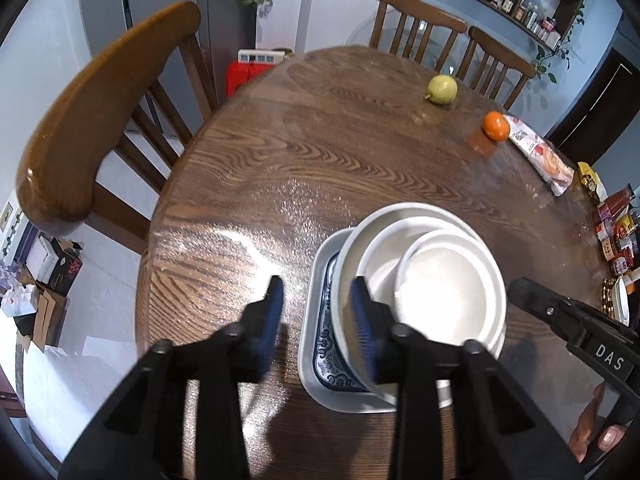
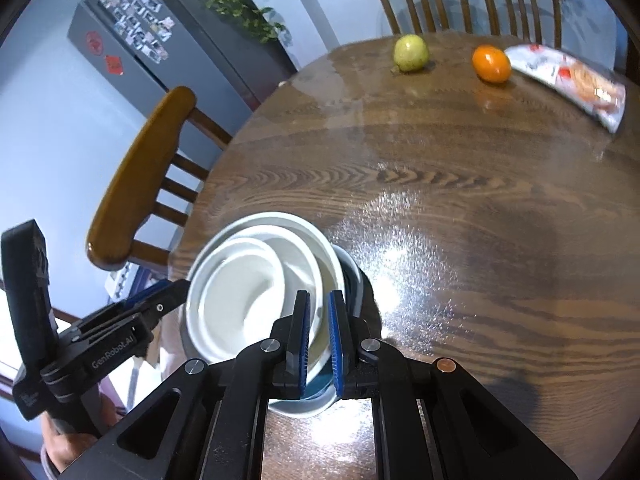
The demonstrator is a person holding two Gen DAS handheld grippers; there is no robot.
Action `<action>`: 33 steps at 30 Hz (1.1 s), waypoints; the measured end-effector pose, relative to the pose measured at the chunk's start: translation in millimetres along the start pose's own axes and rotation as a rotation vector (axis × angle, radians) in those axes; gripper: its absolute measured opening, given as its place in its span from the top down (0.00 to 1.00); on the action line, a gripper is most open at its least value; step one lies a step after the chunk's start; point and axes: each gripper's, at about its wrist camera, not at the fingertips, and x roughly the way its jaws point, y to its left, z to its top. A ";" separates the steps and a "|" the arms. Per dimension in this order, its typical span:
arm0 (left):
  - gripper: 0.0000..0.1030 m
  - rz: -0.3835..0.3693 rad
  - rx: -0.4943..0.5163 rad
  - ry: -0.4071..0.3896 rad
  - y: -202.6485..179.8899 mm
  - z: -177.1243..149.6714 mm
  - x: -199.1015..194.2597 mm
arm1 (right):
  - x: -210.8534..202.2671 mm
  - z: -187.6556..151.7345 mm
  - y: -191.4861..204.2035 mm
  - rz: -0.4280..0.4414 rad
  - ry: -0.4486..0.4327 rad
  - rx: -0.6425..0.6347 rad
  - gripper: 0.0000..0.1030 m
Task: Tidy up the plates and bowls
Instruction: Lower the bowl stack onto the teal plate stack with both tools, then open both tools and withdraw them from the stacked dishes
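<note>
Now the left gripper (image 1: 318, 300) stands spread, one blue pad outside the stack on the bare table and one at the big bowl's rim, pressing nothing. The right gripper (image 2: 319, 312) is pinched on the rim of the large white bowl (image 2: 264, 292), I think to keep the pile steady. Inside it sits a smaller white bowl (image 1: 444, 284), and all rest on a blue-patterned rectangular plate (image 1: 320, 344) near the edge of the wooden table (image 1: 320, 152). Far behind lie a green fruit (image 1: 442, 89) and an orange (image 1: 495, 125).
</note>
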 end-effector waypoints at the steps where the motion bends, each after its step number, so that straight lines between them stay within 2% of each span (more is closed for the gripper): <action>1: 0.55 0.000 0.004 -0.006 -0.6 -0.1 -1.7 | -2.9 -0.3 2.9 -0.004 -0.009 -0.015 0.90; 3: 0.47 0.005 0.016 -0.025 -1.9 -1.3 -7.5 | -7.7 -1.4 8.6 -0.009 -0.023 -0.039 0.90; 6: 0.40 0.009 0.029 -0.047 -2.7 -4.0 -15.5 | -13.1 -4.3 17.9 -0.029 -0.034 -0.084 0.88; 8: 0.37 0.008 0.034 -0.056 -2.2 -6.5 -20.2 | -16.7 -7.8 23.2 -0.039 -0.035 -0.112 0.80; 9: 0.35 0.007 0.035 -0.059 -2.1 -7.4 -21.4 | -18.4 -9.4 24.6 -0.041 -0.035 -0.121 0.68; 10: 0.32 0.010 0.038 -0.064 -1.6 -9.2 -24.2 | -20.3 -11.8 26.5 -0.045 -0.038 -0.133 0.52; 11: 0.30 0.009 0.041 -0.067 -2.1 -10.8 -26.2 | -21.7 -14.1 28.3 -0.051 -0.039 -0.147 0.44; 12: 0.26 0.002 0.042 -0.069 -2.2 -12.5 -28.1 | -22.0 -16.5 29.5 -0.056 -0.037 -0.158 0.29; 13: 0.24 -0.005 0.041 -0.069 -2.2 -13.8 -30.0 | -22.8 -19.2 30.9 -0.061 -0.034 -0.173 0.22; 16: 0.22 -0.012 0.048 -0.067 -3.3 -16.9 -34.0 | -24.5 -26.6 32.1 -0.065 -0.026 -0.200 0.22; 19: 0.11 -0.019 0.056 -0.072 -3.9 -20.6 -39.6 | -24.6 -33.5 32.2 -0.047 -0.006 -0.215 0.20; 22: 0.11 -0.015 0.059 -0.076 -4.3 -24.6 -43.9 | -25.0 -41.0 34.5 -0.050 0.002 -0.246 0.10; 25: 0.11 -0.038 0.031 -0.064 -0.9 -27.1 -45.3 | -26.6 -47.7 37.9 -0.063 -0.006 -0.281 0.06; 27: 0.01 -0.036 0.009 -0.063 1.1 -27.6 -45.8 | -27.7 -51.3 39.6 -0.078 -0.020 -0.295 0.06; 30: 0.01 -0.033 -0.021 -0.054 4.0 -27.0 -45.2 | -29.1 -55.9 39.8 -0.079 -0.026 -0.297 0.06; 33: 0.01 -0.009 0.000 -0.065 0.6 -27.6 -47.9 | -29.7 -58.1 38.3 -0.081 -0.029 -0.295 0.06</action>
